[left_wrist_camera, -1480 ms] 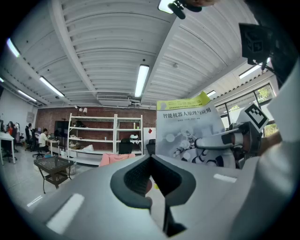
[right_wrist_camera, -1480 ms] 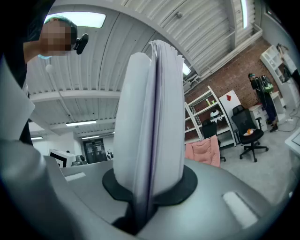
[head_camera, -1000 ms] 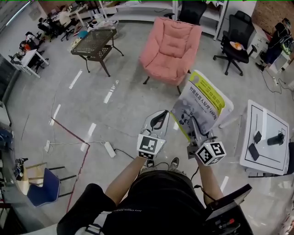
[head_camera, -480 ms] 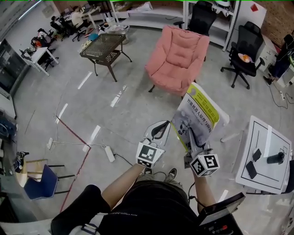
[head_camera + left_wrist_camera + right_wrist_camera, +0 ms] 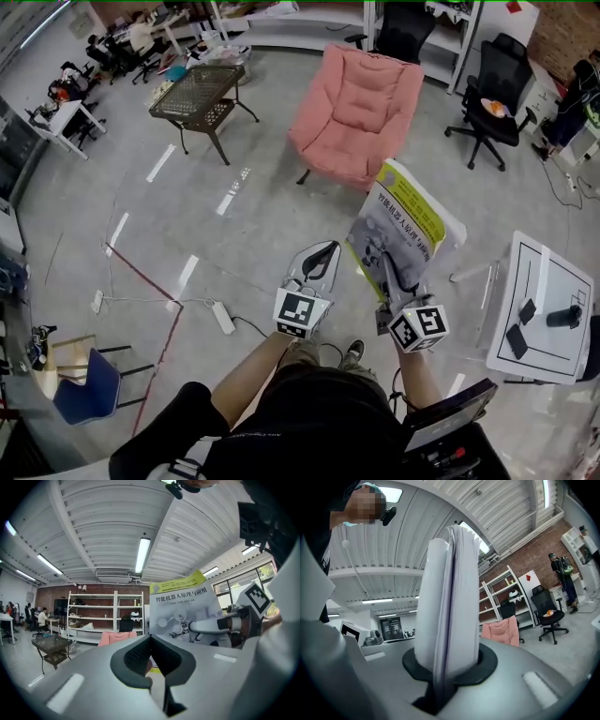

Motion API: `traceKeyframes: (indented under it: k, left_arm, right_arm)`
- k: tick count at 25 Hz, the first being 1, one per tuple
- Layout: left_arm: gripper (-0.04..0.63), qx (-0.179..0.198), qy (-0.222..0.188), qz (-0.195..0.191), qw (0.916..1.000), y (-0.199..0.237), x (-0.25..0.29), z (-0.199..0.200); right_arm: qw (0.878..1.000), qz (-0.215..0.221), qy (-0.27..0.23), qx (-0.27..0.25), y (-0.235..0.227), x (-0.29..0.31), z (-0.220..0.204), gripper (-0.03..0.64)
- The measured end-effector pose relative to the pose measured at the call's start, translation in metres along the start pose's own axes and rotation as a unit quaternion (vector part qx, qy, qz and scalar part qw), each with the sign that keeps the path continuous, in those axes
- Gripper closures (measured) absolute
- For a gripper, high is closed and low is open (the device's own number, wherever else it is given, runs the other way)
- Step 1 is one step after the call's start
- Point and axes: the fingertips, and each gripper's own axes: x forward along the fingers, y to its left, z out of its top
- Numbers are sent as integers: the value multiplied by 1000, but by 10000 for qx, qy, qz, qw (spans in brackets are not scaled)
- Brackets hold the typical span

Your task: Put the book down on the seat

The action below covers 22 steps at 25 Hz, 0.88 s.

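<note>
Now we hold the book [image 5: 401, 225], right of centre.
Our right gripper [image 5: 389, 274] clamps its lower edge; left gripper [image 5: 317, 261] closed, empty.

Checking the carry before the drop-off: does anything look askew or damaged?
Nothing looks damaged or spilled. The book stands upright in the right claw, pinched only near its lower edge, which looks a bit precarious.
</note>
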Motion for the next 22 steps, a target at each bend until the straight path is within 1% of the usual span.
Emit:
traceKeyframes:
  k: [5,9,12,16,20,22]
  left_arm:
    - [597,-54,6,-270,9996,53,14,1]
    - [597,3,-27,-396,9992,97,26,4]
    - [597,-32,-8,-497,9988,112,39,5]
    - [597,-50,37,-499,9987,116,63,6]
    - [597,-8,141,-358,9993,124,108,-10]
    - [597,22,234,-255,9994,127,131,-12]
  right_arm:
    - [9995,-318,28,13,12,45,-9,535]
    - [9988,-476,-35,-41,28,82,-8,535]
    - [9986,-509,-38,-128,27,99,-7,535]
    - [9986,-503,-54,-125,7,113,-9,535]
    - [9979,-600,-123,-204,-33,137,-1,535]
    - [9981,-556,-103,-244,-55,151,5,535]
